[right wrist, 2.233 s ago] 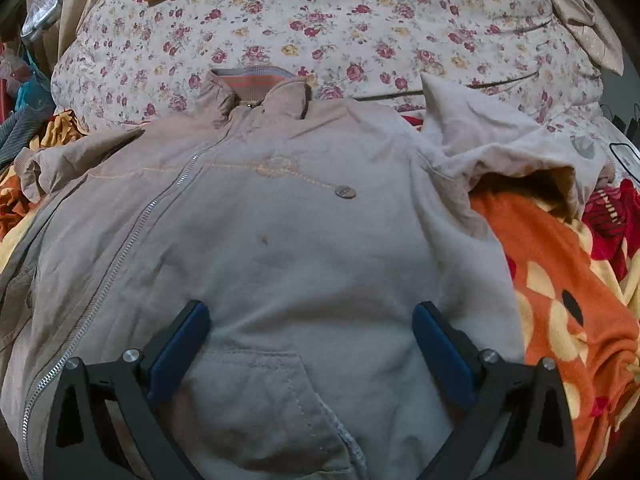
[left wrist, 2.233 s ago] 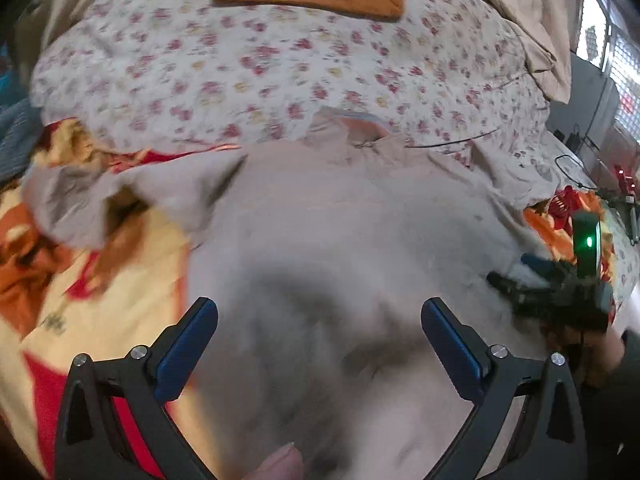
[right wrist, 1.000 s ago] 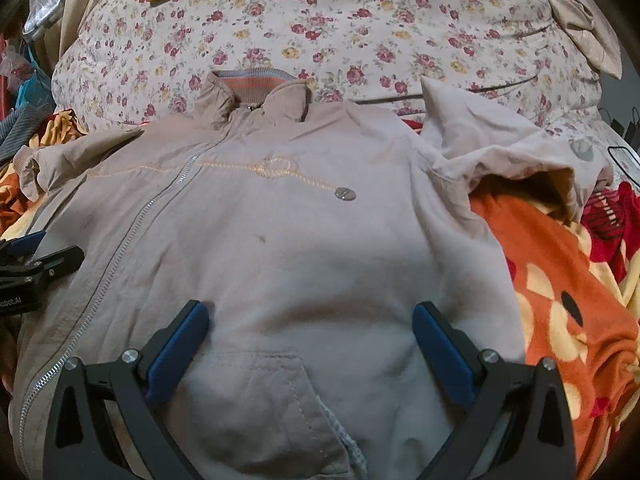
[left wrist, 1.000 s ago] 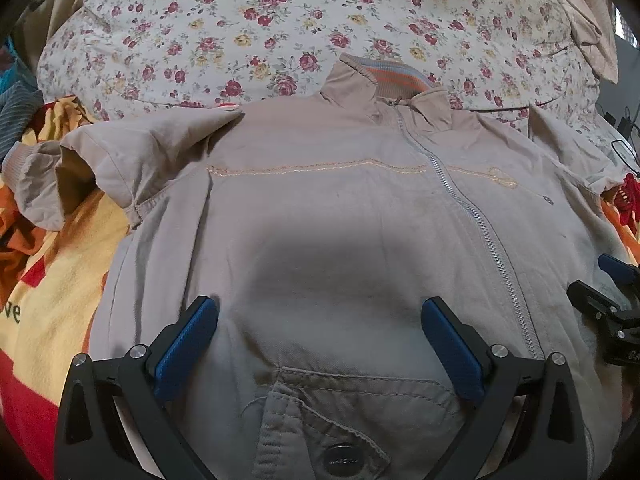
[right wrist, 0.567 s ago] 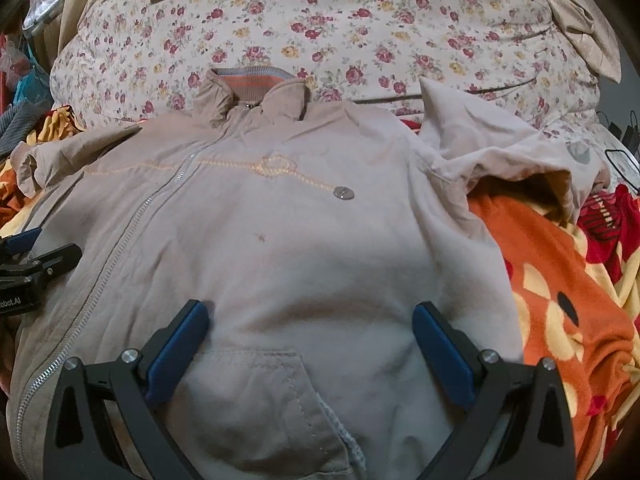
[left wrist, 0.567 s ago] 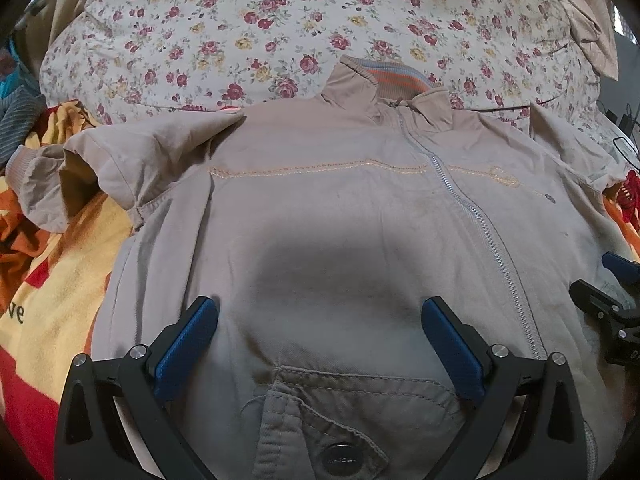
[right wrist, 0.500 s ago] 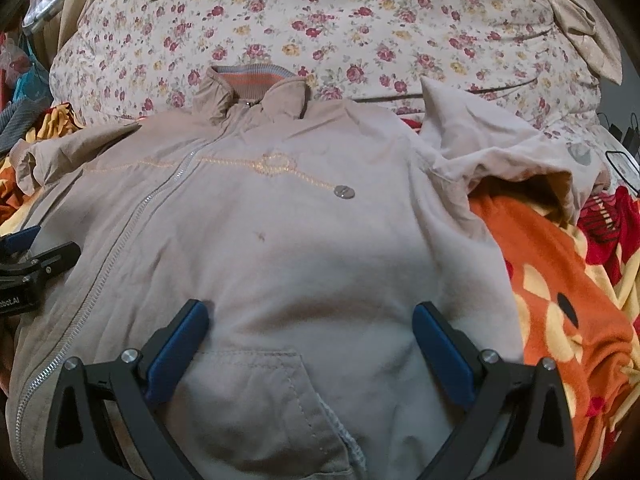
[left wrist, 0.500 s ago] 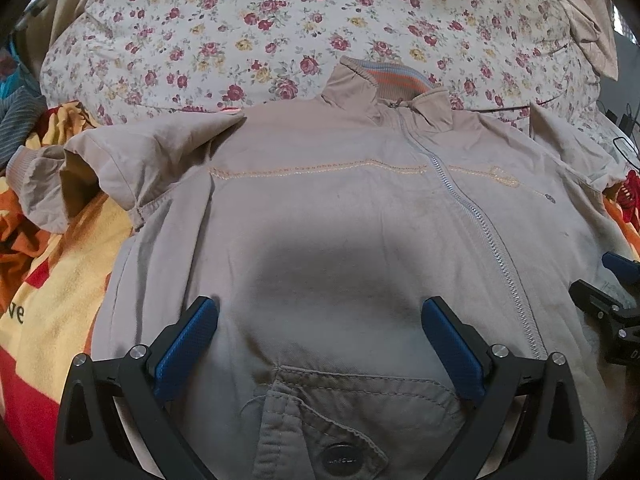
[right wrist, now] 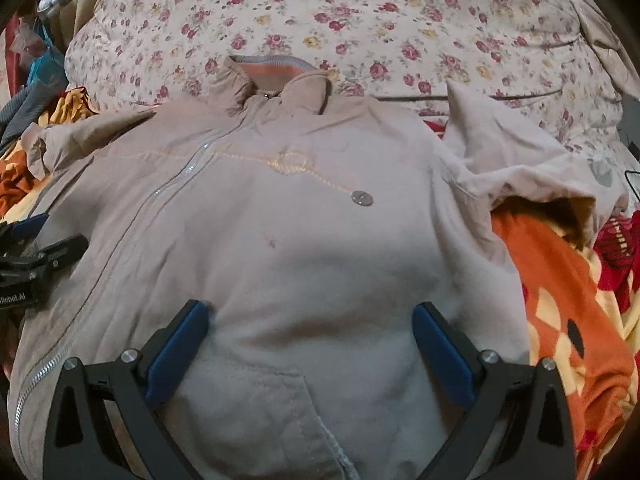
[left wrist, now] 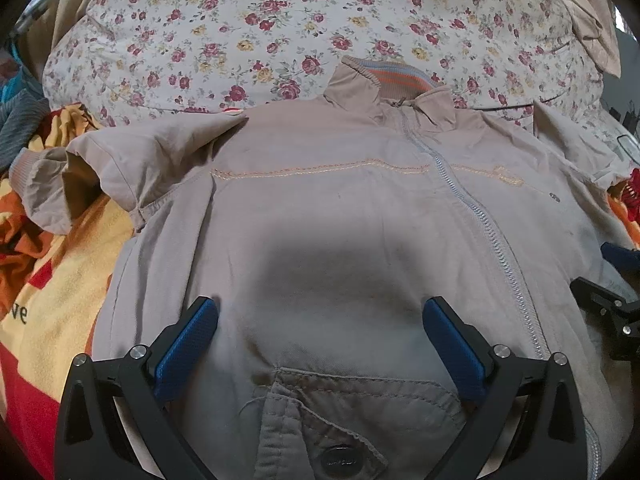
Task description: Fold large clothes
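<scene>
A beige zip-up jacket (left wrist: 340, 220) lies flat and face up on the bed, collar at the far side, zipper closed. It also shows in the right wrist view (right wrist: 280, 240). Its left sleeve (left wrist: 80, 172) is bunched at the left; its right sleeve (right wrist: 520, 160) is folded up at the right. My left gripper (left wrist: 320, 320) is open and empty over the jacket's lower left front. My right gripper (right wrist: 310, 320) is open and empty over the lower right front. Each gripper shows at the other view's edge: the right one (left wrist: 616, 304), the left one (right wrist: 36, 248).
A floral quilt (left wrist: 280, 32) lies piled behind the collar. An orange, yellow and red blanket (right wrist: 568, 304) lies under the jacket and shows at both sides (left wrist: 48, 300). Striped clothes (left wrist: 20, 128) lie at the far left.
Earlier the left view was blurred and aimed at the jacket's left part; it has since settled over the lower front. In the last second, both grippers have barely moved.
</scene>
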`<state>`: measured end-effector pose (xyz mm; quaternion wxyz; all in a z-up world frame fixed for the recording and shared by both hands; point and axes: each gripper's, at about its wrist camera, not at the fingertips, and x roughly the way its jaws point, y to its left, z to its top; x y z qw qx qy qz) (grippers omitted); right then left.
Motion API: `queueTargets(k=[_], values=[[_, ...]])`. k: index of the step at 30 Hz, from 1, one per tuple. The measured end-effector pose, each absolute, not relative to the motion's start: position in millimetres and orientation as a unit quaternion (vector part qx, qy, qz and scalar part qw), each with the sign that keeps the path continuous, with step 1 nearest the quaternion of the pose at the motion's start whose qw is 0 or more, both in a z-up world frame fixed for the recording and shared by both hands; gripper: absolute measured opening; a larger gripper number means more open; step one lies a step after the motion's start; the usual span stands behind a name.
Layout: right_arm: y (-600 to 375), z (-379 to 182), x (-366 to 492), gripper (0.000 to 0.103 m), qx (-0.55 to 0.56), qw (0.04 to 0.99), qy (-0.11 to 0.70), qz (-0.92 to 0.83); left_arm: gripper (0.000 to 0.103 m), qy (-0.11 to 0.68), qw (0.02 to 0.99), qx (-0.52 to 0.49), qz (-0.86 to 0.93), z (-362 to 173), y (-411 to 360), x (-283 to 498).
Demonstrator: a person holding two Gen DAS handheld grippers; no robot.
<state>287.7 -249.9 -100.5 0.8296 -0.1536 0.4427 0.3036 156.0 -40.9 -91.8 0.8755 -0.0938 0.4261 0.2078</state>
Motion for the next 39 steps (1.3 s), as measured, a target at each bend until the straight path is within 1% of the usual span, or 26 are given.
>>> queueTargets(k=[5,8,12,16,19,21,23,25,26,28,31,34,35,36,37,38,39], values=[[-247.4,-102.3,297.3,0.103,-0.143,0.828,0.446,0.308,0.099,0.446,0.866,-0.092,0.208,-87.6,-41.0,160.8],[-246.9,-102.6,296.2,0.103,-0.145,0.829,0.445,0.306,0.097,0.448,0.858,-0.165,0.189,-68.3,-26.0,146.4],[-246.5,-102.0,294.7,0.103,-0.147,0.831,0.443,0.303,0.097,0.392,0.864,-0.235,0.211,-16.8,16.0,110.9],[-244.3,-101.6,295.2,0.103,-0.15,0.831,0.446,0.297,0.097,0.331,0.876,-0.239,0.256,19.5,97.0,72.7],[-239.6,-101.4,290.1,0.103,-0.166,0.838,0.437,0.282,0.097,0.306,0.864,-0.249,0.313,12.2,170.4,43.8],[-243.8,-100.8,292.1,0.103,-0.152,0.836,0.441,0.29,0.091,0.295,0.854,-0.263,0.339,1.7,218.2,30.7],[-244.5,-101.2,294.0,0.103,-0.15,0.833,0.444,0.293,0.089,0.284,0.852,-0.268,0.349,-8.7,260.1,27.1],[-242.2,-101.6,295.0,0.103,-0.154,0.832,0.445,0.291,0.084,0.289,0.852,-0.283,0.332,-23.9,282.5,32.7],[-241.1,-101.7,295.3,0.103,-0.156,0.832,0.445,0.291,0.079,0.299,0.847,-0.297,0.325,-34.4,292.9,39.0],[-239.7,-102.0,296.9,0.103,-0.156,0.832,0.446,0.291,0.078,0.313,0.836,-0.335,0.301,-55.9,305.5,51.4],[-238.8,-102.2,297.9,0.103,-0.156,0.831,0.447,0.291,0.076,0.336,0.821,-0.337,0.315,-78.6,313.1,63.5],[-238.2,-101.9,298.9,0.103,-0.157,0.831,0.447,0.291,0.074,0.315,0.811,-0.35,0.347,-81.3,330.3,64.6],[-238.0,-101.8,299.3,0.103,-0.157,0.831,0.447,0.291,0.071,0.313,0.81,-0.349,0.352,-79.4,331.5,68.4],[-237.8,-101.9,299.4,0.103,-0.157,0.831,0.447,0.291,0.056,0.317,0.811,-0.337,0.358,-76.4,330.5,73.2],[-237.8,-101.8,299.1,0.103,-0.157,0.831,0.447,0.29,0.039,0.326,0.811,-0.324,0.363,-73.4,328.5,79.5],[-237.9,-101.8,299.2,0.103,-0.157,0.831,0.447,0.29,0.005,0.34,0.806,-0.311,0.371,-69.3,325.6,84.6],[-237.5,-101.8,299.7,0.103,-0.158,0.831,0.447,0.29,0.005,0.345,0.802,-0.304,0.382,-61.7,321.2,86.7]])
